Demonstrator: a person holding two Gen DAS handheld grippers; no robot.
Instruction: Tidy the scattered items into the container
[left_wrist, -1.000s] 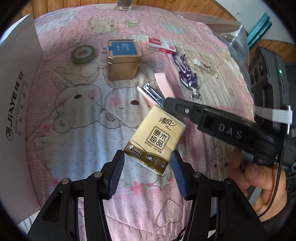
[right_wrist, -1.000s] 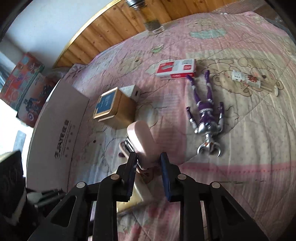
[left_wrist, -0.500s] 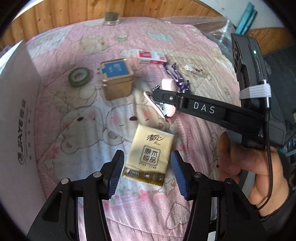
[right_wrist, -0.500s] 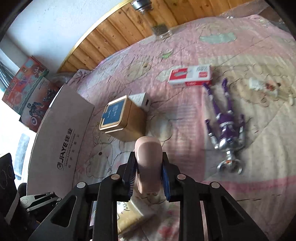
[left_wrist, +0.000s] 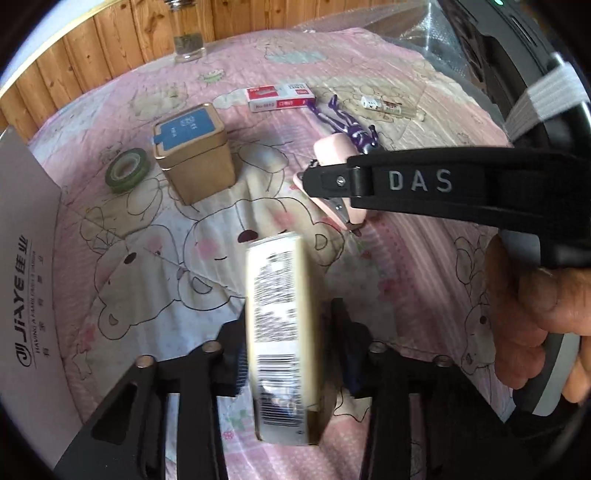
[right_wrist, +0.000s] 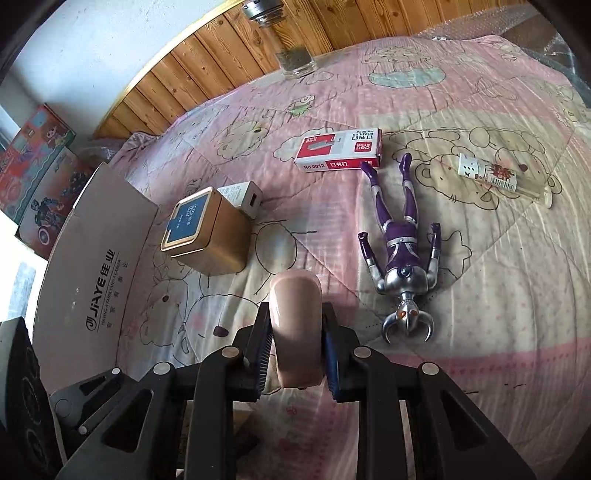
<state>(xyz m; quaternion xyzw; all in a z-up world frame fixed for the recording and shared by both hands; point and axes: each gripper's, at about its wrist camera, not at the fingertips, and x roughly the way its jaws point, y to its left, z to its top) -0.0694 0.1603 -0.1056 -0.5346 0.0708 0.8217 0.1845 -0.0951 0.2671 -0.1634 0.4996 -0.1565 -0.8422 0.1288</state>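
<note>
Tissues in a glossy cream-and-gold soft pack stand on edge between the left gripper's fingers, apparently clamped, though blur hides the contact. Beyond lie a green tape roll, a square gold tin and the cardboard container's flap on the quilt.

From the right wrist, the right gripper squeezes a smooth, rounded pink stapler between ribbed pads. A purple-silver figurine and a red staple box lie nearby.

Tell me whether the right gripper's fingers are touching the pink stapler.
Touching. In the right wrist view, both fingers of the right gripper press flat against the sides of the pink stapler, with no gap on either side.
</note>
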